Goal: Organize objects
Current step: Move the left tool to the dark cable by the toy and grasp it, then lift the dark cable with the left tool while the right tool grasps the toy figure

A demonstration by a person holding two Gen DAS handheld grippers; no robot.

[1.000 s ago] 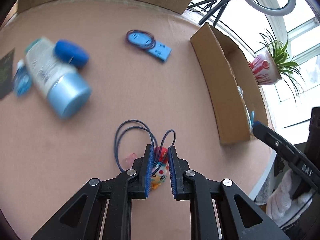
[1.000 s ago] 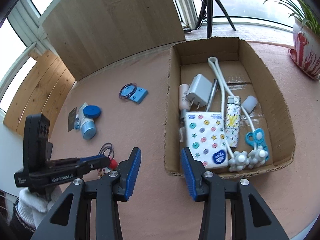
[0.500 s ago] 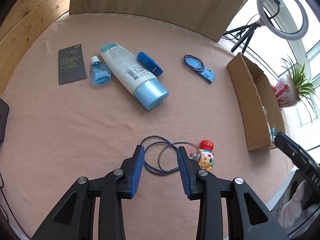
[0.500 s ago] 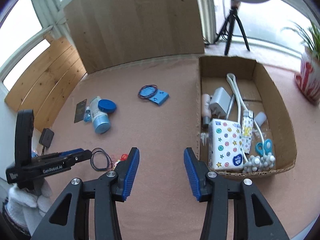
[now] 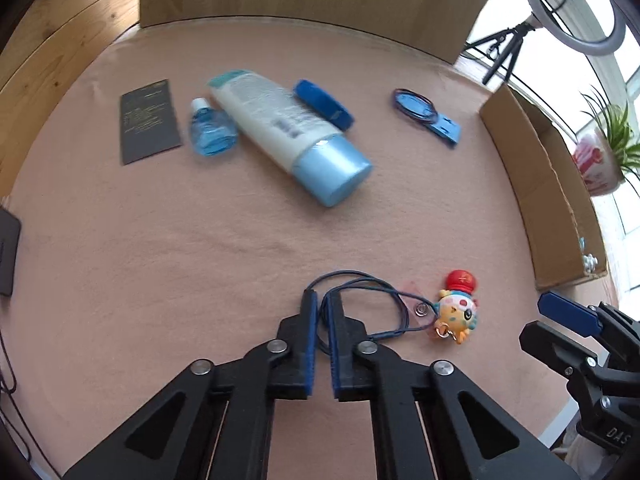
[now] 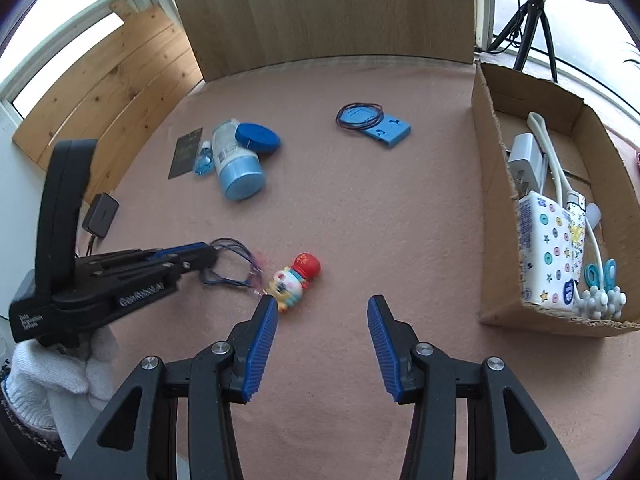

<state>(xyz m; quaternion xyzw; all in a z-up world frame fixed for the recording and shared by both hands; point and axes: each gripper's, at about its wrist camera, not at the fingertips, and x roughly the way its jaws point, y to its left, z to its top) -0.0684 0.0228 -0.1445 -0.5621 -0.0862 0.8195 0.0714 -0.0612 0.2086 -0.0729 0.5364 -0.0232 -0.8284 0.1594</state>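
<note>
The left gripper is pinched on the thin blue cord loop — limp, light; the small plastic cartoon charm trails at three o'clock. The right gripper gapes empty.

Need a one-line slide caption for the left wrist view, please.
Left gripper pinches blue lanyard cord of cartoon figure charm on pink cloth.

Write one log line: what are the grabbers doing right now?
left gripper: shut on blue cord | right gripper: open, empty | toy figure: on table
</note>
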